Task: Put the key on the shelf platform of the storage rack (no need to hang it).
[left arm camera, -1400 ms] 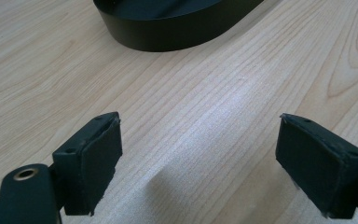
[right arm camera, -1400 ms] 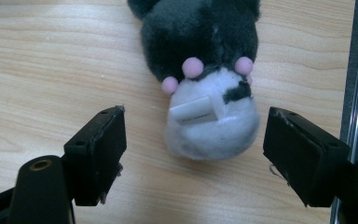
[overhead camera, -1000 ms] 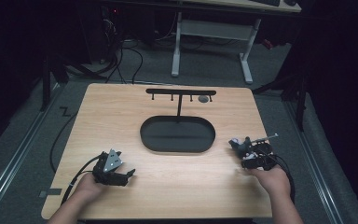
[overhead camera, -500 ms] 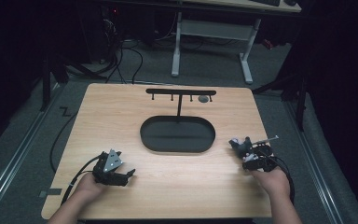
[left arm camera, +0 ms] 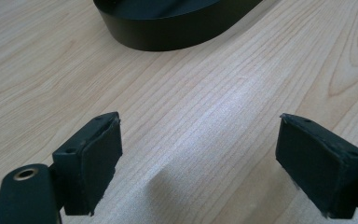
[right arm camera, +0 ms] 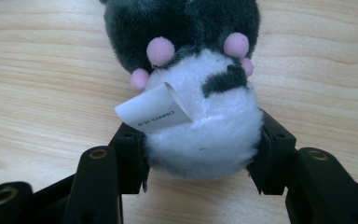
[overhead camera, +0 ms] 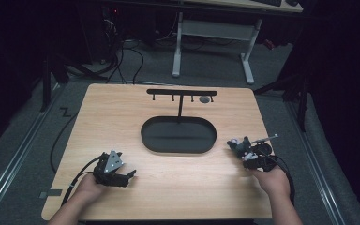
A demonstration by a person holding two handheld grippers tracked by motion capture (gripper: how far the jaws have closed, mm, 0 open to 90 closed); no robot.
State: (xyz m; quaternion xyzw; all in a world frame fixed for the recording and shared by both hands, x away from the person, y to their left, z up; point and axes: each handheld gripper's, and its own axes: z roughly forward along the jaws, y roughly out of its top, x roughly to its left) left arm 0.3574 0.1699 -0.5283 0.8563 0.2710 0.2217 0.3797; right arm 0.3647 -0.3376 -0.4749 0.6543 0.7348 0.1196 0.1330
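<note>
A small plush toy [right arm camera: 200, 93], grey on top with a white belly, pink dots and a paper tag, lies on the wooden table [overhead camera: 122, 112] at the right. My right gripper [right arm camera: 203, 140] has just been closing its jaws on it, and both pads press into the white belly. In the high view the plush toy [overhead camera: 234, 143] sits at the tip of the right gripper [overhead camera: 242, 149]. My left gripper [overhead camera: 129, 176] rests near the front left of the table. Its jaws [left arm camera: 200, 140] stand wide open over bare wood.
A black oval tray [overhead camera: 143, 133] lies in the middle of the table; its wall [left arm camera: 168, 32] is ahead of the left jaws. Behind it stands a black T-shaped rack [overhead camera: 182, 92] with hooks and a small grey object [overhead camera: 205, 99] hanging from it.
The right gripper has shifted slightly at the plush toy and its jaws have narrowed. The left gripper has stayed in place.
</note>
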